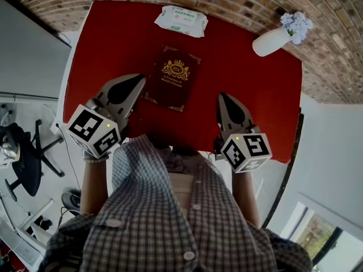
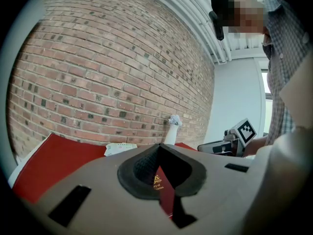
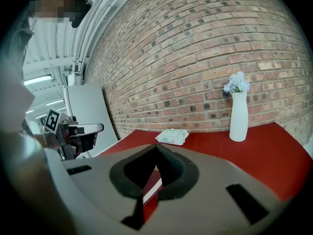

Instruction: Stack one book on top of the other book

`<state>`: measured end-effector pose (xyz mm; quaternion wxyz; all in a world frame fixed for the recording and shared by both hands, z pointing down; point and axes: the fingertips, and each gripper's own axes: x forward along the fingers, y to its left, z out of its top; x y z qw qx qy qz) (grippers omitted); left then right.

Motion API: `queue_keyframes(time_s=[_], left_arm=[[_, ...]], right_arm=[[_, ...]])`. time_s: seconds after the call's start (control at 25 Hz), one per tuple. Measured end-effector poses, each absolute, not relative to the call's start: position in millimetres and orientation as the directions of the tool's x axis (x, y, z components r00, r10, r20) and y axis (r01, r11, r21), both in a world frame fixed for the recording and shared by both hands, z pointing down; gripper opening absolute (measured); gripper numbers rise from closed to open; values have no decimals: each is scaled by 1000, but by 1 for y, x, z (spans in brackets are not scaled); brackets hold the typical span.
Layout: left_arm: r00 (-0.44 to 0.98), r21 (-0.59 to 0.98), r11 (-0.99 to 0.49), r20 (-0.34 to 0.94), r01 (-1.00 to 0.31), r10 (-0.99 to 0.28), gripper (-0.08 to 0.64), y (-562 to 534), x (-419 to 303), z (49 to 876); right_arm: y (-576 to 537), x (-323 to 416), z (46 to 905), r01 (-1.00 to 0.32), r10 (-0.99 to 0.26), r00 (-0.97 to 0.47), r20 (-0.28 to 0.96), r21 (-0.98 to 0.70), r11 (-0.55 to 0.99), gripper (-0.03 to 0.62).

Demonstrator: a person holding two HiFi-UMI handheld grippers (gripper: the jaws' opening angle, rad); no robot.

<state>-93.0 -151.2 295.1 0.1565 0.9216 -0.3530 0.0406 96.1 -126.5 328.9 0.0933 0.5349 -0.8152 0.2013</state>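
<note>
A dark red book (image 1: 173, 78) with a gold crest lies flat in the middle of the red table (image 1: 108, 44). I see only this one cover from above; I cannot tell whether another book lies under it. My left gripper (image 1: 139, 79) is shut and empty, its tip just left of the book's near left corner. Shut and empty too, my right gripper (image 1: 222, 96) hangs to the right of the book's near corner. In the left gripper view the book (image 2: 159, 182) shows through the notch of the shut jaws. The right gripper view shows the book's (image 3: 151, 187) white page edge the same way.
A white pack of wipes (image 1: 181, 20) lies at the table's far edge. A white vase (image 1: 271, 42) with pale flowers stands at the far right, before a brick wall. Office chairs stand on the floor to the left.
</note>
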Motion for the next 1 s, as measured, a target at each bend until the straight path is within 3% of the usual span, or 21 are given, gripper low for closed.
queue_keyframes(time_s=[1.0], left_arm=[[753,278,-701,195,-656,-628,8,-156,-93,303]], right_arm=[[-129,88,340,-904,-807,-427,408,-227,363,8]])
